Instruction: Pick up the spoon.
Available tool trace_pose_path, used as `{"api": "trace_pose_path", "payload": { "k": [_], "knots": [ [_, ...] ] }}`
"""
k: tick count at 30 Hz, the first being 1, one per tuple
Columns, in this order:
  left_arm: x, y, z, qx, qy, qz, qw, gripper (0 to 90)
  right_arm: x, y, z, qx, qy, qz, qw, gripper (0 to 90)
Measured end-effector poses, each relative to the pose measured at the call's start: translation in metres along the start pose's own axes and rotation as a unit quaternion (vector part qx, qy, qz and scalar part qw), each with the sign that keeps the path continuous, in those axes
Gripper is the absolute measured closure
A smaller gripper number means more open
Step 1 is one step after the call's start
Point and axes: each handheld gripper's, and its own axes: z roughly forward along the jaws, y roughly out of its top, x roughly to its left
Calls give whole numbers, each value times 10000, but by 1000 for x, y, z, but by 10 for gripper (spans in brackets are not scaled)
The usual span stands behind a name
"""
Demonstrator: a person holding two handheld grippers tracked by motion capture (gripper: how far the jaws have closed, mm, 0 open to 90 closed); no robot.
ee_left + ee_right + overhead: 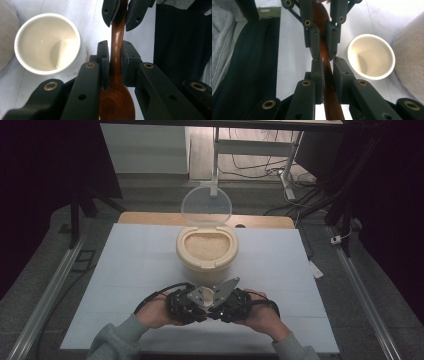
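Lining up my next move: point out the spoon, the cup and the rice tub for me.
spoon (116,37): left gripper view, on its brown handle between the tools.
cup (371,56): right gripper view, on its inner wall.
rice tub (206,263): high view, on its cream front wall.

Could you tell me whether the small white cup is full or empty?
Empty: the white cup shows its bare inside and bottom.

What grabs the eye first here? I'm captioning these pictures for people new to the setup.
Both claws, left claw and right claw, clamp one brown wooden spoon between them at the table's near edge. Beside them stands an empty white cup; behind, mid-table, an open rice container with its clear lid raised.
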Motion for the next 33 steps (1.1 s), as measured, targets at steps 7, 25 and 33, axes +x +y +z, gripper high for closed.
{"api": "trace_pose_path", "payload": {
  "k": [7, 25, 33],
  "knots": [
    [4, -4, -6, -229, 278, -221, 9991, 782, -8, -7, -14, -632, -381, 644, 9952, 653],
    [9, -12, -16, -756, 838, -614, 9917, 781, -13, -49, -41, -1762, -1427, 2157, 9498, 410],
    [8, -12, -16, -922, 1010, -658, 9884, 782, -11, -62, -38, -2061, -1382, 2783, 9279, 368]
  ]
}}
